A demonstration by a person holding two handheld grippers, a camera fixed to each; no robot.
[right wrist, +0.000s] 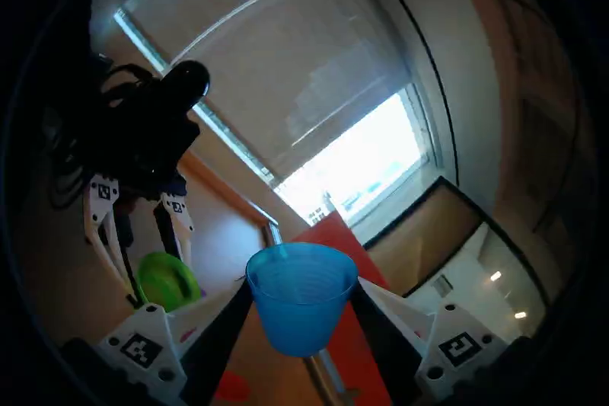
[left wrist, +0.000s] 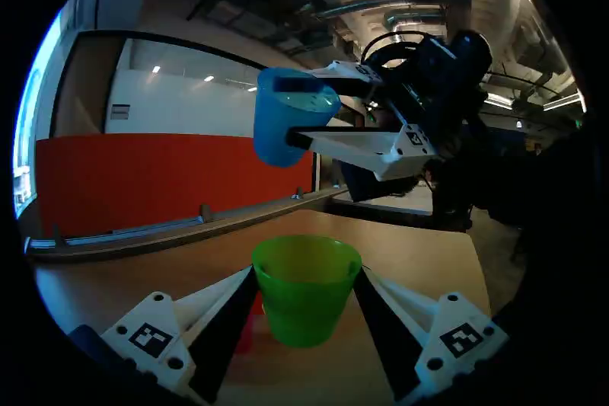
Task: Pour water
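A green cup (left wrist: 306, 288) stands upright between the fingers of my left gripper (left wrist: 306, 276), which is shut on it just above the wooden table (left wrist: 411, 254). Higher up and farther off hangs a blue cup (left wrist: 293, 113), held from the right by my right gripper (left wrist: 303, 107). In the right gripper view the blue cup (right wrist: 302, 295) sits between my right gripper's (right wrist: 302, 292) fingers, mouth towards the camera's top, and the room looks tilted. My left gripper (right wrist: 160, 276) and the green cup (right wrist: 164, 280) are lower left there. I see no water stream.
A small red object (left wrist: 247, 330) lies on the table behind the left finger. A metal rail (left wrist: 190, 223) runs along the table's far edge before a red wall panel (left wrist: 152, 177). A bright window (right wrist: 358, 162) is ahead in the right gripper view.
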